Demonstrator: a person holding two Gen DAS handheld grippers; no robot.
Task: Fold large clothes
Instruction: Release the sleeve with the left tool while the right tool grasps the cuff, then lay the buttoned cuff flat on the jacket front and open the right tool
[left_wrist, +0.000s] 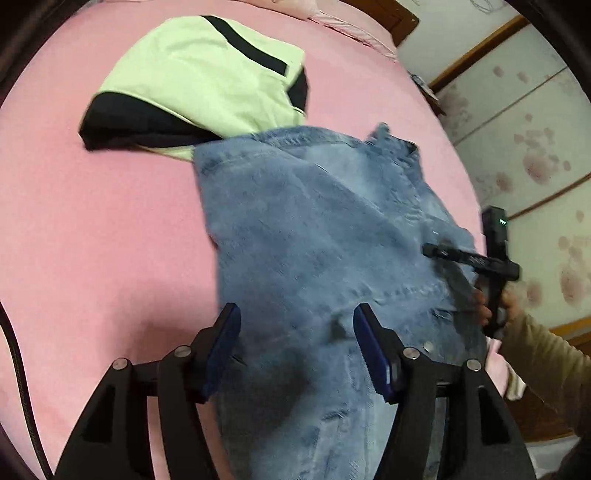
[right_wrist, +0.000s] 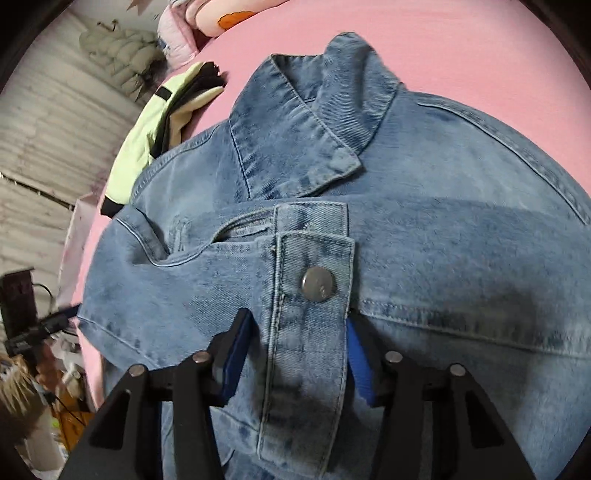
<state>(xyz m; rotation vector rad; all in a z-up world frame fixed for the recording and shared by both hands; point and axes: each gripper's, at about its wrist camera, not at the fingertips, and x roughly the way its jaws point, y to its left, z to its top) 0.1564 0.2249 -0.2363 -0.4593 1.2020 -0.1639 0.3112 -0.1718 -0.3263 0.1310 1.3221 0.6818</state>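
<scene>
Right wrist view: right gripper (right_wrist: 295, 343) stands open astride the denim jacket (right_wrist: 406, 221) button placket, which runs forward between its fingers; left gripper (left_wrist: 295, 339) is open too.

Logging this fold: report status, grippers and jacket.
Left gripper open over denim jacket. Right gripper open, straddling button placket. Green-and-black garment touching jacket's far edge on pink bed.

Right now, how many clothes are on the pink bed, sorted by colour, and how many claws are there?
Blue denim jacket: 1
Pale green and black garment: 1
Claws: 2, the left claw and the right claw
Total: 4, all over the pink bed
</scene>
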